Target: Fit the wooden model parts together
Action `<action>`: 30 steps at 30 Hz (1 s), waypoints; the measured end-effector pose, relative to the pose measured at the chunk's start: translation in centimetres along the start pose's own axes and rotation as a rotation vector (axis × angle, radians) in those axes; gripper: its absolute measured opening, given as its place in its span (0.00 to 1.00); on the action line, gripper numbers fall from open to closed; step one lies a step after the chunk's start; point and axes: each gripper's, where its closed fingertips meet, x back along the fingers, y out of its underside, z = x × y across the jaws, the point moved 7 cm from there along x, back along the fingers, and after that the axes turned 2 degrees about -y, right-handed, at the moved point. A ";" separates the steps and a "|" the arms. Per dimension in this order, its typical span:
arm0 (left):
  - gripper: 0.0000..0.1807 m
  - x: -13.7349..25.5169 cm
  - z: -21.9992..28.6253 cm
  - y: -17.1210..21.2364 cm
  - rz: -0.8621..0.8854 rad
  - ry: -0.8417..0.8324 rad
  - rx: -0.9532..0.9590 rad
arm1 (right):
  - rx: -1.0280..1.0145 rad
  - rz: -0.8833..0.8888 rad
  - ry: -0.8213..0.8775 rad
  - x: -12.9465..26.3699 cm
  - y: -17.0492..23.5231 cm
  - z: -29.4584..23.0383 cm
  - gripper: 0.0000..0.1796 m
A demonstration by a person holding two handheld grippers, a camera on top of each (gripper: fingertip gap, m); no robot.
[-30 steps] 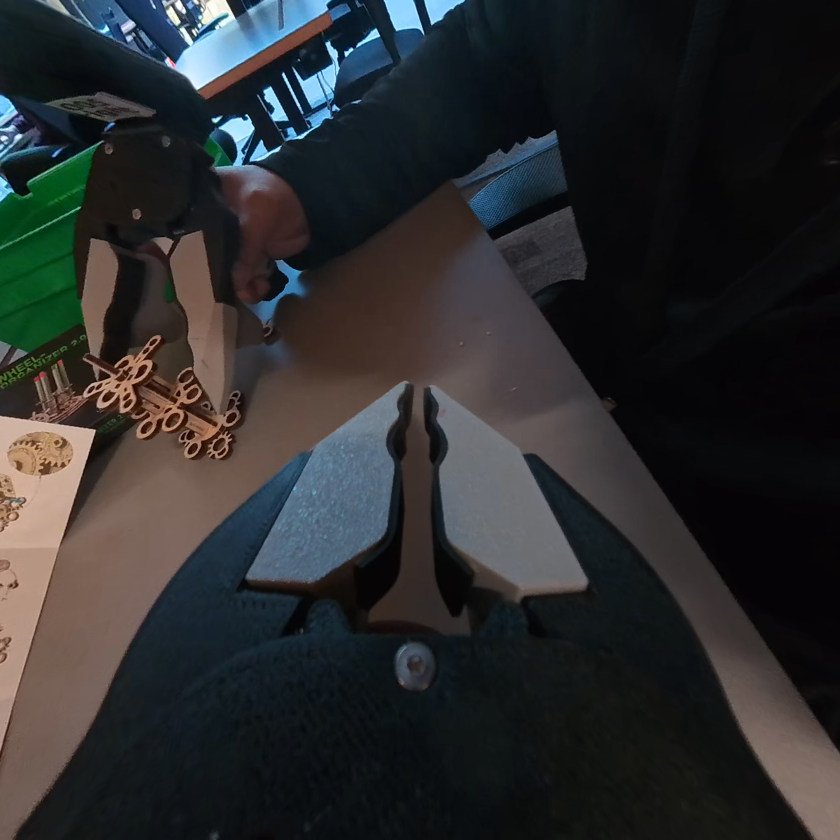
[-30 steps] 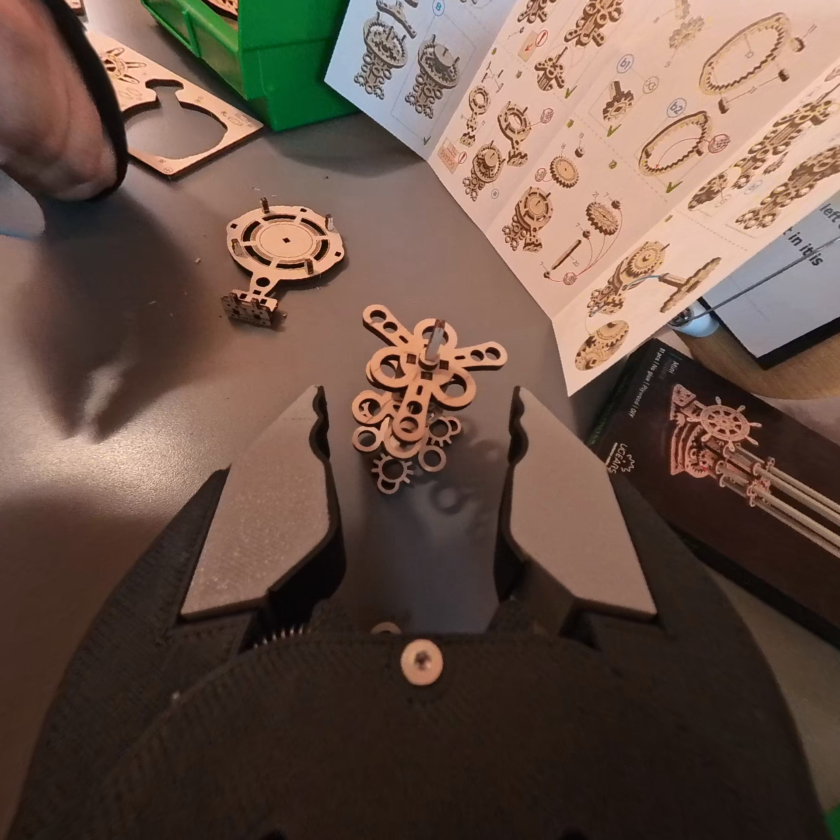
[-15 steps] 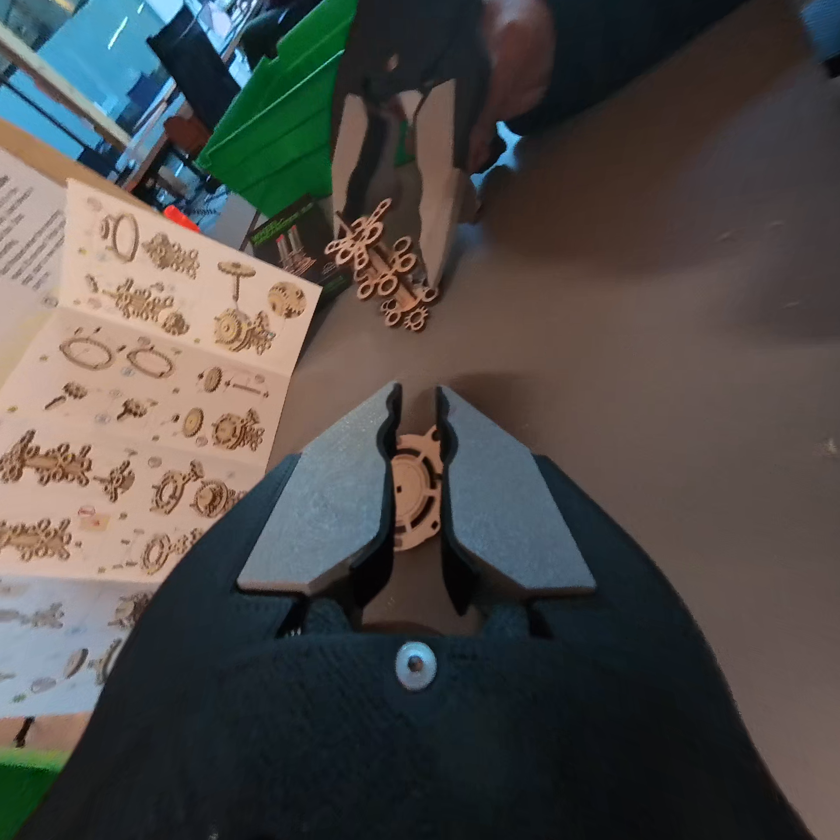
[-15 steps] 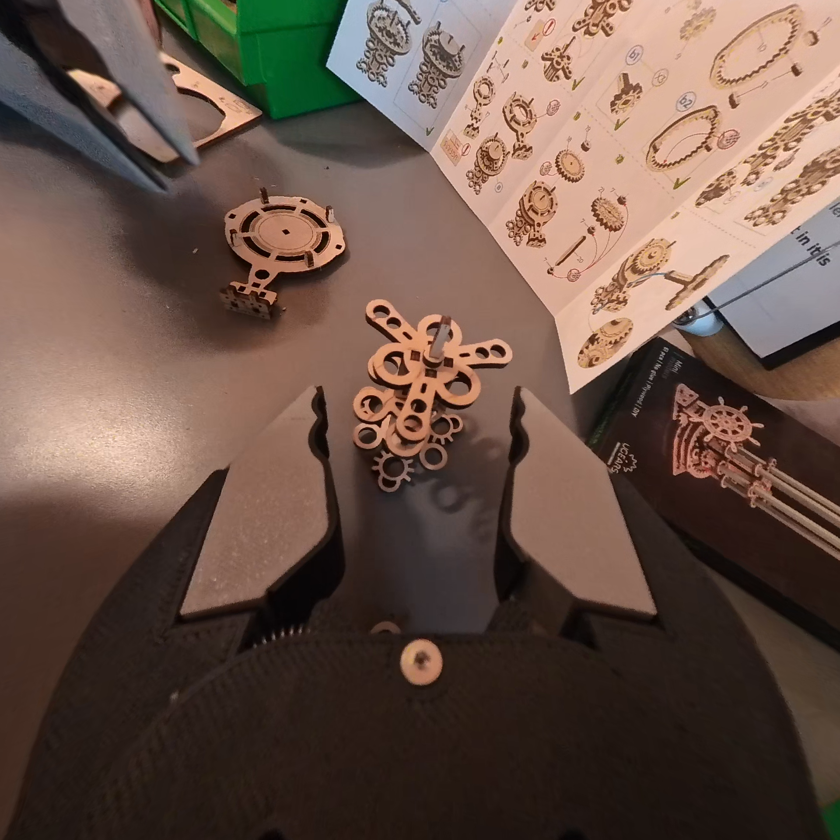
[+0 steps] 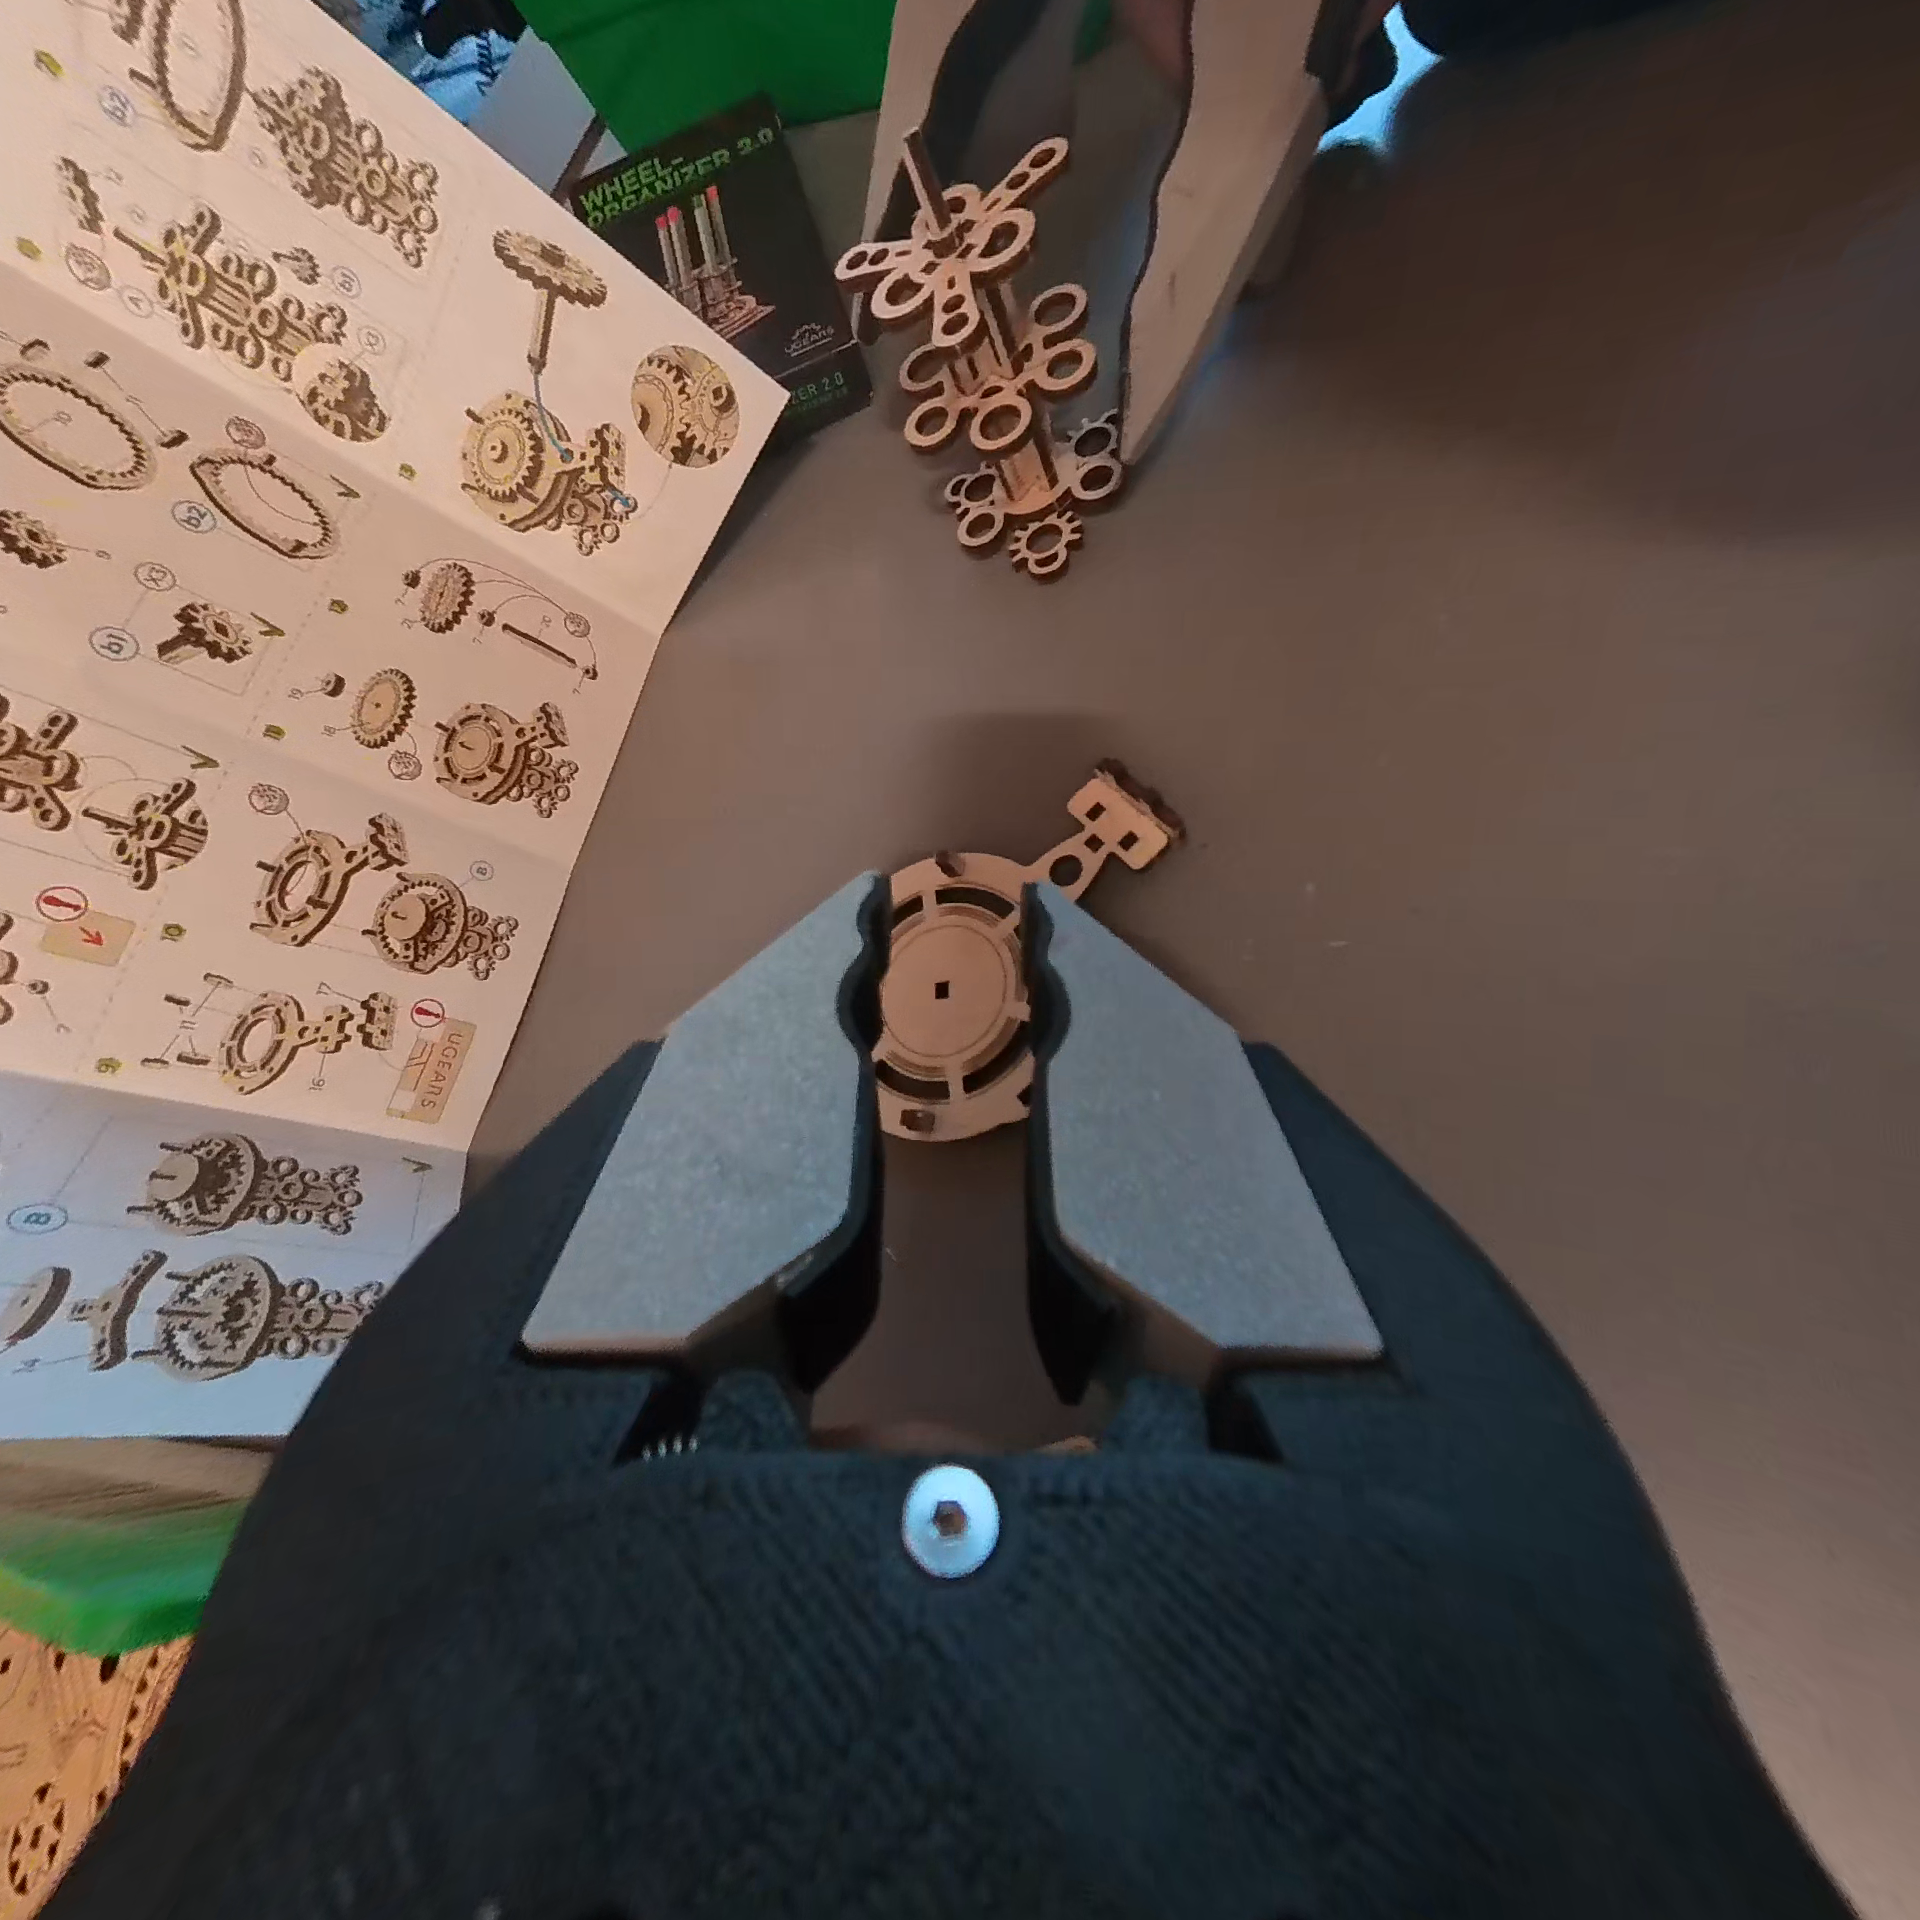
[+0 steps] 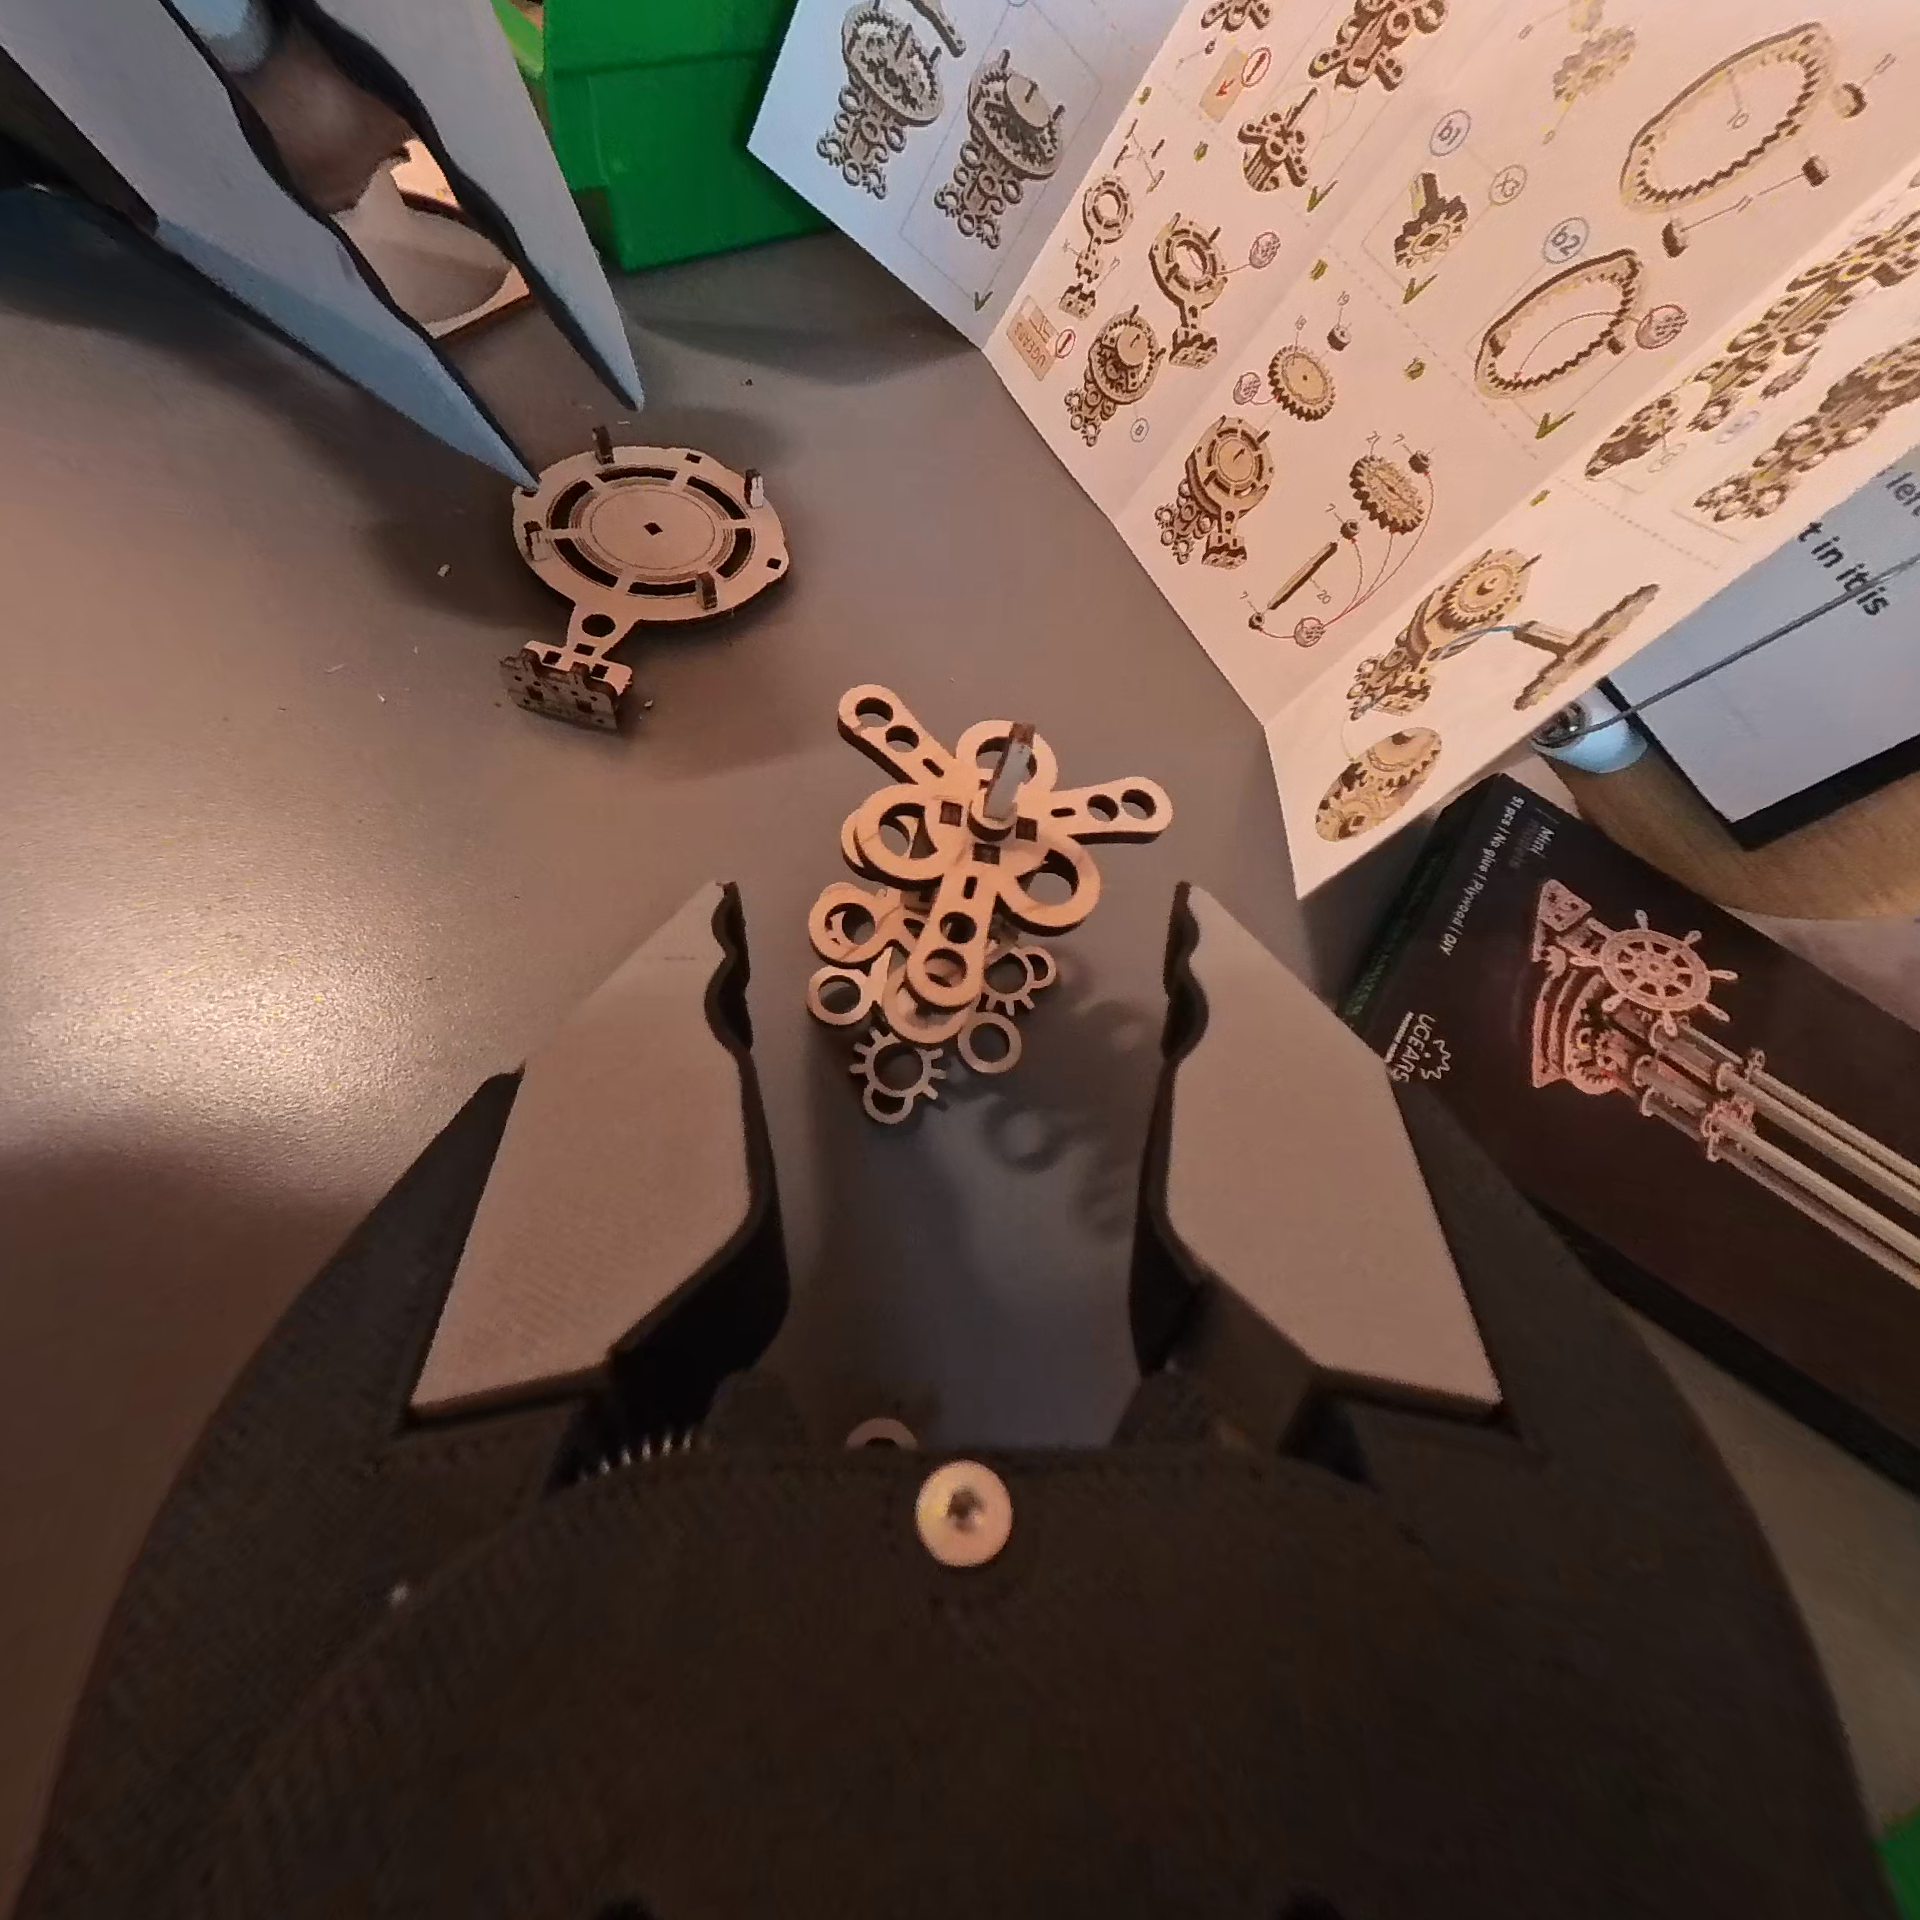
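A round wooden disc part (image 5: 951, 997) with a short slotted arm lies flat on the grey table (image 5: 1455, 727). My left gripper (image 5: 951, 904) hovers over it, jaws partly open, and holds nothing. In the right wrist view its fingertips (image 6: 520, 473) stand at the far-left rim of the disc (image 6: 644, 540). A stacked wooden assembly of ringed plates on an upright axle (image 6: 956, 894) stands on the table. My right gripper (image 6: 956, 914) is wide open around it, a finger on each side, apart from it. In the left wrist view the right gripper (image 5: 1003, 405) straddles the assembly (image 5: 987, 353).
An unfolded instruction sheet (image 5: 260, 623) lies left of the parts; it also shows in the right wrist view (image 6: 1455, 312). A black product box (image 6: 1662, 1039) lies beside it. A green bin (image 6: 665, 135) stands at the back. A cut-out wooden sheet (image 6: 468, 301) lies behind the left gripper.
My left gripper has swung from facing the person down over the disc part, and its jaws have opened a little. The right gripper and the assembly have stayed in place.
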 end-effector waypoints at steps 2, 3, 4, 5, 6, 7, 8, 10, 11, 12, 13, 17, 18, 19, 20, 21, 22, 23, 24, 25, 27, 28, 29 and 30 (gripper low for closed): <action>0.11 -0.1 0.0 0.1 -0.010 0.000 0.002 | 0.001 0.000 0.001 0.0 0.0 0.0 0.43; 0.11 -0.1 0.0 0.2 -0.014 0.000 0.006 | 0.001 -0.001 0.002 0.0 0.0 0.0 0.43; 0.11 -0.2 0.0 0.2 -0.019 0.001 0.010 | 0.001 -0.002 0.002 0.0 0.0 0.0 0.43; 0.11 -0.2 0.0 0.3 -0.021 0.001 0.011 | 0.002 -0.002 0.004 0.0 0.0 0.0 0.43; 0.11 -0.2 -0.1 0.3 -0.022 0.000 0.012 | 0.003 -0.001 0.006 0.1 0.0 0.0 0.43; 0.11 -0.3 -0.1 0.4 -0.026 -0.001 0.014 | 0.003 0.001 0.006 0.1 0.0 0.1 0.43; 0.10 -0.3 -0.1 0.4 -0.031 -0.001 0.015 | 0.003 0.003 0.007 0.1 0.0 0.1 0.43; 0.10 -0.4 -0.1 0.6 -0.039 -0.002 0.017 | 0.004 0.004 0.006 0.2 -0.1 0.0 0.43; 0.10 -0.4 -0.2 0.6 -0.041 -0.002 0.019 | 0.005 0.003 0.006 0.1 -0.1 0.0 0.43; 0.10 -0.5 -0.2 0.6 -0.044 -0.004 0.021 | 0.006 0.003 0.006 0.1 0.0 0.0 0.43; 0.10 -0.5 -0.2 0.7 -0.045 -0.004 0.022 | 0.006 0.003 0.006 0.1 0.0 0.0 0.43; 0.09 -0.6 -0.1 0.7 -0.050 -0.001 0.019 | 0.008 0.005 0.004 0.2 -0.1 -0.1 0.43; 0.09 -0.6 -0.1 0.7 -0.052 0.000 0.016 | 0.007 0.004 0.003 0.1 -0.1 -0.1 0.43; 0.09 -0.6 -0.1 0.8 -0.054 -0.001 0.014 | 0.006 0.002 0.002 0.1 0.0 -0.1 0.43; 0.09 -0.7 0.0 0.8 -0.054 -0.001 0.011 | 0.006 -0.001 0.000 0.1 0.0 -0.1 0.43; 0.09 -0.7 0.0 0.7 -0.055 0.000 0.010 | 0.006 -0.004 -0.001 0.0 0.1 -0.1 0.43; 0.09 -0.7 0.0 0.7 -0.056 -0.001 0.009 | 0.007 -0.005 -0.001 0.0 0.1 -0.1 0.42; 0.09 -0.6 0.0 0.7 -0.055 -0.002 0.008 | 0.007 -0.003 -0.001 0.0 0.1 -0.1 0.42; 0.09 -0.6 0.0 0.7 -0.054 -0.003 0.008 | 0.003 0.005 -0.004 0.0 0.0 -0.2 0.41; 0.09 -0.6 0.0 0.7 -0.052 -0.002 0.008 | -0.008 0.020 -0.009 0.0 -0.2 -0.2 0.40; 0.09 -0.6 0.1 0.6 -0.049 -0.001 0.005 | -0.048 0.051 -0.024 0.1 -0.5 -0.1 0.36; 0.09 -0.6 0.1 0.5 -0.047 -0.001 0.003 | -0.070 0.061 -0.027 0.0 -0.6 0.0 0.31; 0.09 -0.6 0.1 0.5 -0.047 0.000 0.001 | -0.089 0.068 -0.027 0.0 -0.6 0.1 0.24; 0.09 -0.6 0.2 0.5 -0.046 0.002 0.000 | -0.105 0.071 -0.028 -0.1 -0.6 0.2 0.21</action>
